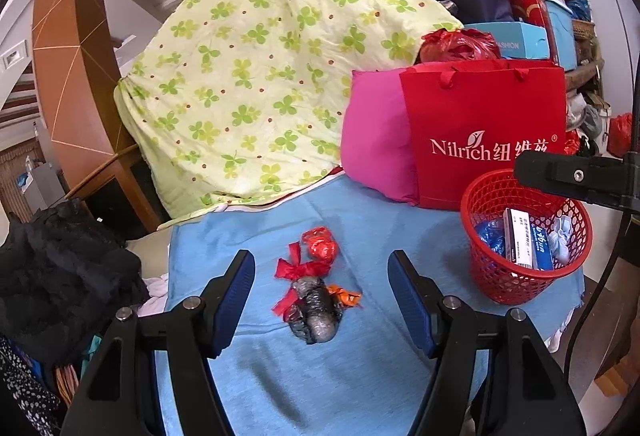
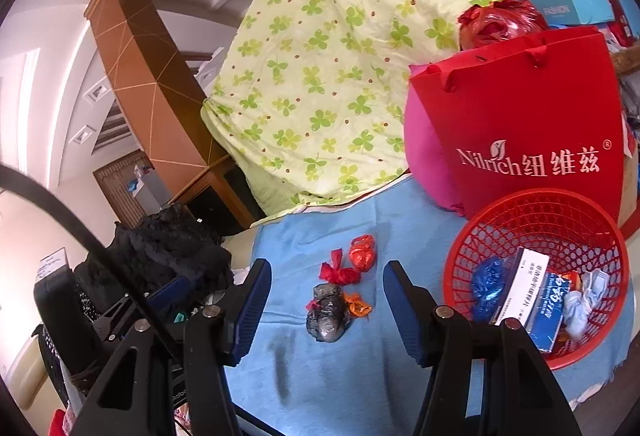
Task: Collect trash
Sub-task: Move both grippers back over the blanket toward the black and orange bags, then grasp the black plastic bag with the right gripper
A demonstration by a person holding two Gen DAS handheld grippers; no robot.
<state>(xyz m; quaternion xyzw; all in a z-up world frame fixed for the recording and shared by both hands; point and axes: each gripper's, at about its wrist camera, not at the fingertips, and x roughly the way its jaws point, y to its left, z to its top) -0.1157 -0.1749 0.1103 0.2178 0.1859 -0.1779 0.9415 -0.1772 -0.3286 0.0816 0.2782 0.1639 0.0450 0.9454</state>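
Note:
Several bits of trash lie on the blue cloth [image 1: 320,376]: a grey-black crumpled bag [image 1: 316,312] [image 2: 328,314], a red ribbon scrap [image 1: 298,268] [image 2: 340,272], a red-orange wrapper [image 1: 322,246] [image 2: 363,253] and a small orange wrapper [image 1: 346,297] [image 2: 357,306]. A red mesh basket [image 1: 520,280] [image 2: 480,244] at the right holds a white-blue box [image 1: 528,242] [image 2: 536,300], blue plastic and pale scraps. My left gripper [image 1: 322,302] is open and empty, jaws either side of the grey bag, above it. My right gripper [image 2: 326,302] is open and empty over the same pile.
A red Nilrich paper bag [image 1: 484,124] [image 2: 524,124] and pink cushion [image 1: 372,140] stand behind the basket. A clover-print quilt [image 1: 260,68] [image 2: 332,76] is heaped at the back. Black clothing [image 1: 60,276] [image 2: 168,252] lies left. Boxes are stacked back right.

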